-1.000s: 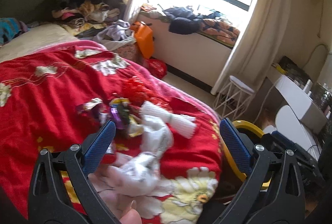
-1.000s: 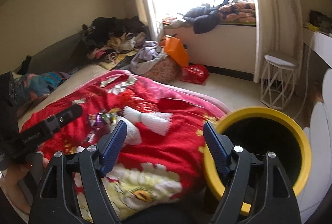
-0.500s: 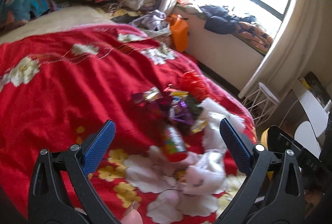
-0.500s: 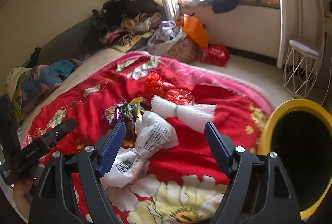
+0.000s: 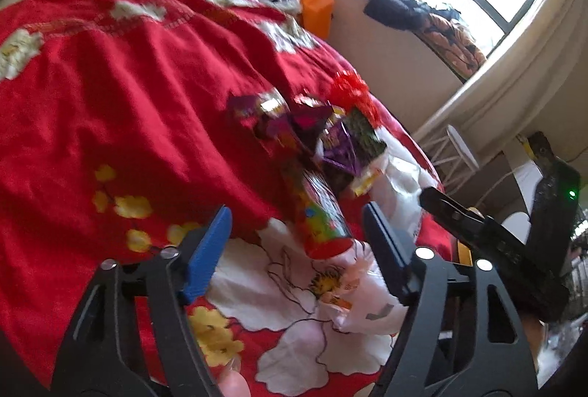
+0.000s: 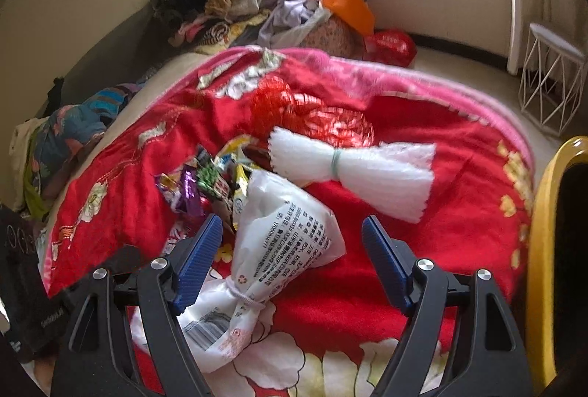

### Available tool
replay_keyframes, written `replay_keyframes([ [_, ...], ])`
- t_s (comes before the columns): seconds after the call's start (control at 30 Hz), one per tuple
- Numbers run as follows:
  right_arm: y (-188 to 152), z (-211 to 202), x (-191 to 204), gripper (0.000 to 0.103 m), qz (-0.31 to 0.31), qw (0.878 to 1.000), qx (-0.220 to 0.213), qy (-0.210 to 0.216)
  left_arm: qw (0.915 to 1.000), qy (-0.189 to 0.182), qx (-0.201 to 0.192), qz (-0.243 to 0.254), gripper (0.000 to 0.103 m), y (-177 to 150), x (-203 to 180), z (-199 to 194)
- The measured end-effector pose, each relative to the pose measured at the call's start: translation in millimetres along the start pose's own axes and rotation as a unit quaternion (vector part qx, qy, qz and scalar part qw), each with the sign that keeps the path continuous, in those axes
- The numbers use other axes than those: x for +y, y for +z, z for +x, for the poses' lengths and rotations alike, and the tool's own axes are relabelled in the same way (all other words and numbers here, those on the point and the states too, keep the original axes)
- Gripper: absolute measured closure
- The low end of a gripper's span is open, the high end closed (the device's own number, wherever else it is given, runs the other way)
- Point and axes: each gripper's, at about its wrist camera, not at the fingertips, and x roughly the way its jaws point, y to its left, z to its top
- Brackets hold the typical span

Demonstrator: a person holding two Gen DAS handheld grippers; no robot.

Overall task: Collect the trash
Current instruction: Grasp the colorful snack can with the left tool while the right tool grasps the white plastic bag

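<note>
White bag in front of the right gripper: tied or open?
Tied. White string cinches the white bag at its neck, near the open right gripper.

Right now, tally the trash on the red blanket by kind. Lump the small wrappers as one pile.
White tied plastic bag: 1
White foam net bundle: 1
Red mesh net: 1
Red printed tube: 1
Pile of small snack wrappers: 1
Total: 5
</note>
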Motion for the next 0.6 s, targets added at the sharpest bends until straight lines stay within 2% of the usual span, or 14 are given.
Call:
replay_keyframes([
  [0.1,-0.8,11.1,-4.3,0.028,0.013,1.0,0.017,0.014,0.9996,-0.017,0.019,-0.015,0.048,-1.8,-0.9,10.5],
  [0.27,-4.5,22.3,-8.2,0.042,0.024,0.998,0.042,0.041,0.9983,-0.029,0.043,-0.026,0.054,-2.8,-3.4,26.0],
  [0.33,-6.1,22.8,-10.0,0.052,0.029,0.997,0.046,0.053,0.9979,-0.029,0.05,-0.031,0.055,-6.4,-2.8,30.8],
  [0.53,-14.0,9.7,-15.2,0.059,0.033,0.996,0.036,0.069,0.9979,-0.021,0.054,-0.027,0.061,-10.7,-4.3,35.1],
  [0.6,-16.7,2.6,-15.1,0.06,0.031,0.997,0.03,0.069,0.9979,-0.019,0.056,-0.027,0.069,-9.1,-4.3,36.5],
])
